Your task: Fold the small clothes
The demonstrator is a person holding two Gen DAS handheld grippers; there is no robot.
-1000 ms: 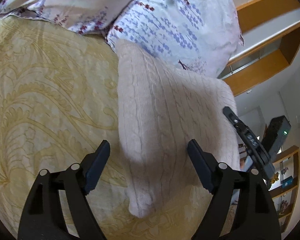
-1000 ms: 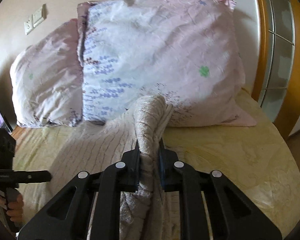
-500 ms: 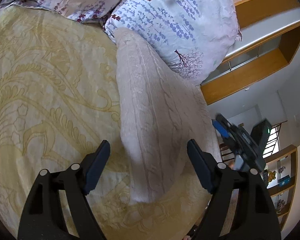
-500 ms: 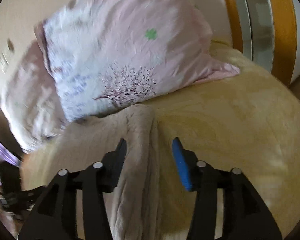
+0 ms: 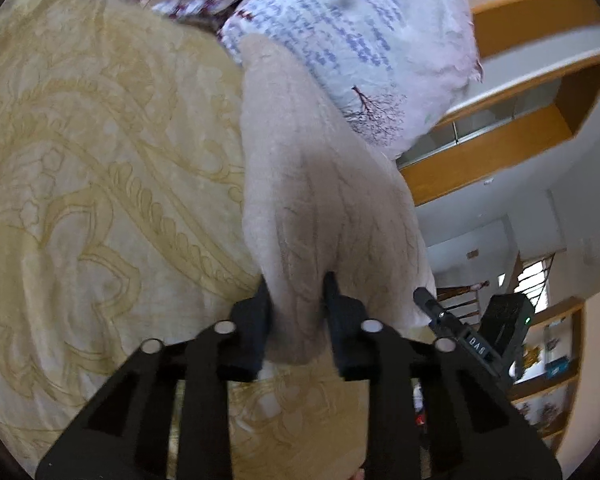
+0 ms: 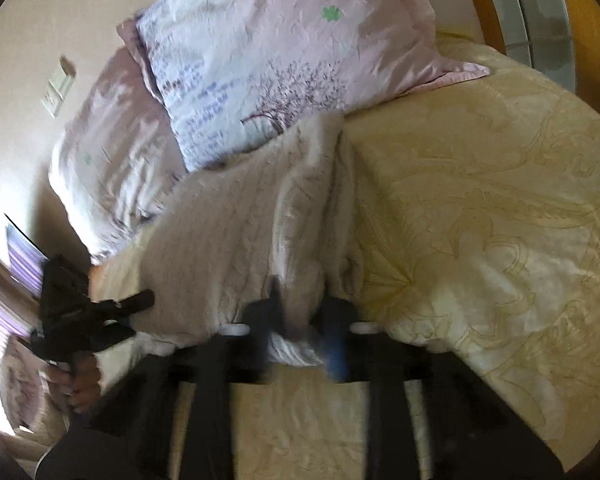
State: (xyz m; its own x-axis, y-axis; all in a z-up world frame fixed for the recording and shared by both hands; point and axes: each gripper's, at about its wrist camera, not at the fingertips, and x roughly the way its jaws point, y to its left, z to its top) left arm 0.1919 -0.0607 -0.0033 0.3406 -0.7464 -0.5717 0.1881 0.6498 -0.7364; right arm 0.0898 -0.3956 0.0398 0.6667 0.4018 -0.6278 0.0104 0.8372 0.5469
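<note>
A cream cable-knit sweater (image 5: 300, 184) lies on the yellow patterned bedspread (image 5: 100, 160), its far end against a floral pillow (image 5: 360, 20). My left gripper (image 5: 296, 284) is closing on the sweater's near edge, and its pads pinch a bunch of the knit. In the right wrist view the sweater (image 6: 236, 220) spreads to the left with a raised fold along its right side. My right gripper (image 6: 302, 296) is blurred and closing, with the near end of that fold caught between its fingers. A hand (image 6: 80, 380) holds the left gripper's black body at the lower left.
Two pink floral pillows (image 6: 280, 40) lean against the wall at the head of the bed. A wooden shelf unit (image 5: 520, 140) stands to the right of the bed. Bare bedspread (image 6: 480, 220) stretches to the right of the sweater. A wall switch (image 6: 58, 88) is at the left.
The left gripper went from wide open around the sweater's end to pinching it. The right gripper let go of the lifted fold, dropped lower, rolled, and closed on the sweater's near edge.
</note>
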